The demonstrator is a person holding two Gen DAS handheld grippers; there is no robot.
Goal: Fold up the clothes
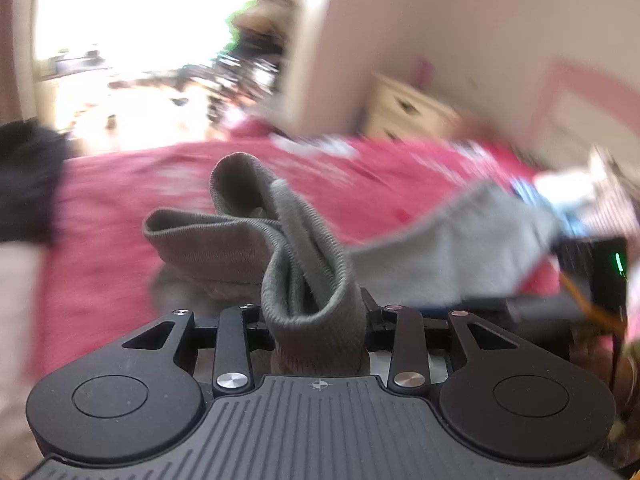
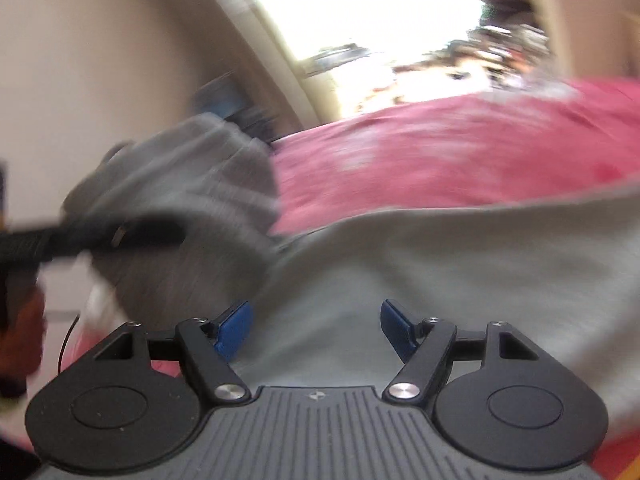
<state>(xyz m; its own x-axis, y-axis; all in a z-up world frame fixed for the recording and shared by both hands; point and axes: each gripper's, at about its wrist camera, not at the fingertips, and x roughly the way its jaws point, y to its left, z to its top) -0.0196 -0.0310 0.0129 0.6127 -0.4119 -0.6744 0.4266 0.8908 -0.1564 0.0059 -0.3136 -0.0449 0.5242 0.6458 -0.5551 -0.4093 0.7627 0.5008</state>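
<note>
A grey garment with a ribbed hem [image 1: 288, 240] stretches over a pink bedspread [image 1: 120, 200]. My left gripper [image 1: 318, 316] is shut on the ribbed edge, which bunches up in folds between its fingers. The garment's paler body [image 1: 452, 248] runs right toward the right gripper's body [image 1: 592, 268]. In the right wrist view my right gripper [image 2: 316, 324] stands open, blue pads [image 2: 236, 326] apart, just above the pale grey fabric [image 2: 440, 272]. The left gripper [image 2: 100, 236] appears there at left, blurred, holding darker grey cloth [image 2: 180, 184].
The pink bedspread [image 2: 440, 148] fills the middle. A cream drawer unit [image 1: 408, 108] stands by the far wall, with a bright window [image 1: 140, 40] behind the bed. A dark item [image 1: 28, 184] lies at the bed's left edge, and more clothes [image 1: 580, 192] pile at right.
</note>
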